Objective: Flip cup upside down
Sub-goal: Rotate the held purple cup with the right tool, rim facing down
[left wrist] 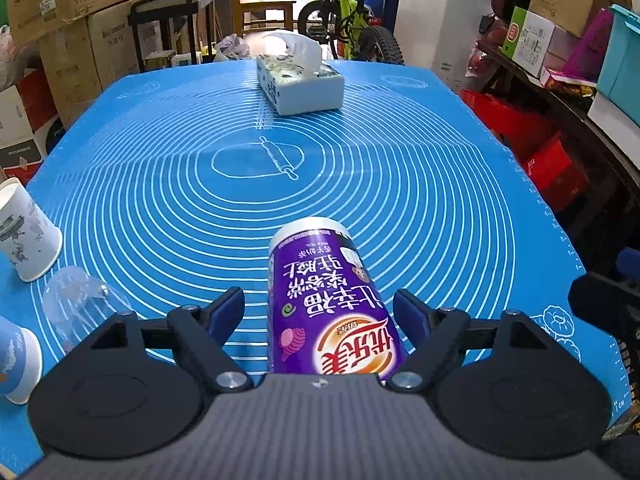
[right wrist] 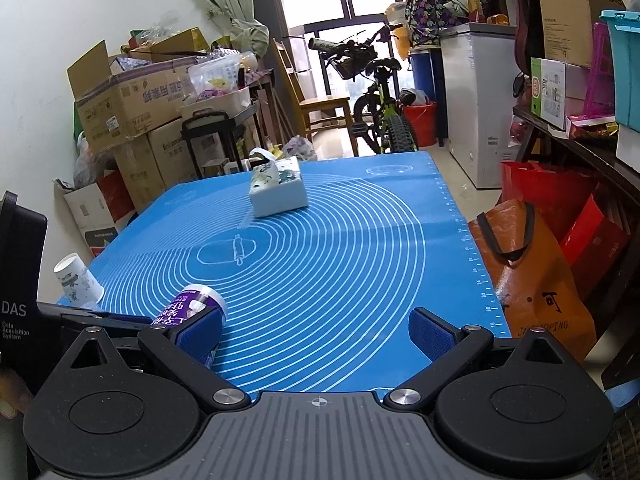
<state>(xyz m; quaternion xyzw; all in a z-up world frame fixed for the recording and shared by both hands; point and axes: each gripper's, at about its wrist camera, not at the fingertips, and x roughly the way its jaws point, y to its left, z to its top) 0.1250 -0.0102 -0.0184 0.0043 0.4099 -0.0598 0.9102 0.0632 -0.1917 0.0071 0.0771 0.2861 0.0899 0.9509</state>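
Now lining up on the purple cup (left wrist: 320,300)

Left tool (left wrist: 320,312) straddles it, fingers apart, not gripping; cup tilted on the blue surface (left wrist: 440,184). Next: close, lift, invert. Right tool (right wrist: 316,330) gapes, idle.

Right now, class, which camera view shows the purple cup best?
The left wrist view: the purple cup fills the middle, between the open left gripper, its label readable though inverted. The right wrist view shows it small at the left, partly hidden behind a finger of the right gripper.
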